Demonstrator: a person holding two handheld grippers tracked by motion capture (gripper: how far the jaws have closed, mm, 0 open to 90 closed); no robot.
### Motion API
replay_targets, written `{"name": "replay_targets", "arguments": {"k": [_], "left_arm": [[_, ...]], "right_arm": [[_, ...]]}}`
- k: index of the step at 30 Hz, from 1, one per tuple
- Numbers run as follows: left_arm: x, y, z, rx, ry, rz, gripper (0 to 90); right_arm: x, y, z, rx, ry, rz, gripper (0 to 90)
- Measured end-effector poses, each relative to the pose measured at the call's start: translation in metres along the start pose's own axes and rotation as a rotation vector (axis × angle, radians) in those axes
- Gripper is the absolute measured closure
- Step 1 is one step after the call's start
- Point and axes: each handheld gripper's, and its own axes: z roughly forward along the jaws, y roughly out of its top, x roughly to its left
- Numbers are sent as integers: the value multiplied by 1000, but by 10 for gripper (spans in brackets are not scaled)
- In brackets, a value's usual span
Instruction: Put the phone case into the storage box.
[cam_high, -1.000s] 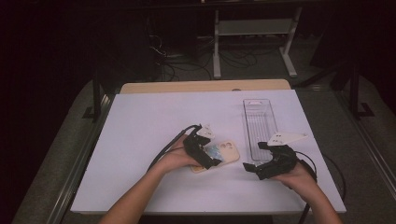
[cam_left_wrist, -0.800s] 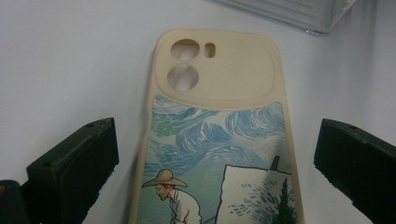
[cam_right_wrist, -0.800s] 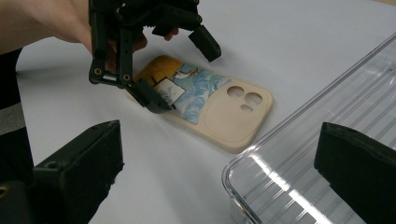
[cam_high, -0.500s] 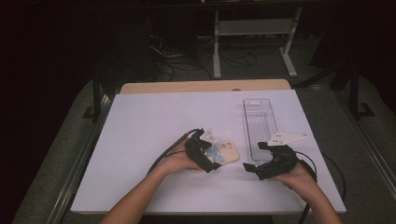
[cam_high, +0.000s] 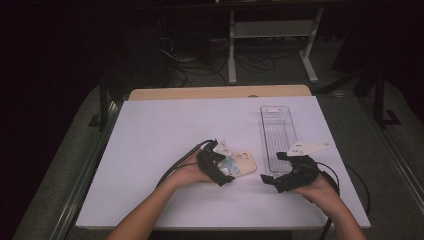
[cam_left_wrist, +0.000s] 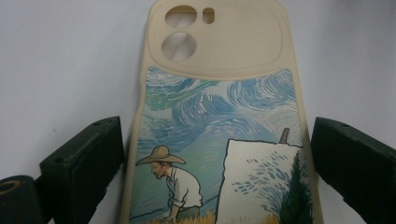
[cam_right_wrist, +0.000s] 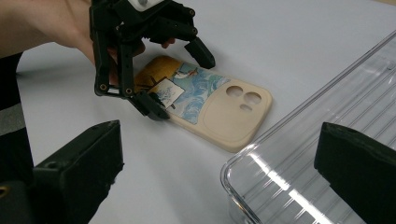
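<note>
A cream phone case (cam_left_wrist: 219, 116) with a painted scene of a man in a straw hat lies flat on the white table, camera holes facing away from me. My left gripper (cam_left_wrist: 219, 140) is open and straddles its lower half, with a small gap at each jaw. In the high view the phone case (cam_high: 242, 164) lies at centre front, with the left gripper (cam_high: 217, 167) at its left end. My right gripper (cam_high: 280, 179) is open and holds nothing, to the right of the case. The right gripper view shows the left gripper (cam_right_wrist: 181, 84) over the phone case (cam_right_wrist: 224, 112).
A long clear plastic tray (cam_high: 277, 132) lies lengthwise on the right of the white table (cam_high: 165, 130). Its near corner (cam_right_wrist: 261, 172) sits between the right gripper's jaws. A wooden strip (cam_high: 220, 92) borders the far edge. Cables trail from both grippers.
The left gripper has shifted slightly over the case's near end. The case, the tray and the right gripper have stayed in place.
</note>
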Motion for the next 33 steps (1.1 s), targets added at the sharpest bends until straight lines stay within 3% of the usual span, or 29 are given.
{"name": "replay_targets", "arguments": {"k": [6,13,22,33], "left_arm": [[-1,-1,-2,-3,-8,9,98],[-2,-2,-3,-6,-2,8,105],[-5,-10,-3,-70,18,-8,107],[-5,-7,-5,-48,17,12,116]], "right_arm": [[0,0,0,1,1,0,9],[0,0,0,-1,0,1,9],[1,0,0,1,-1,-1,9],[0,0,-1,-4,-1,-2,9]]}}
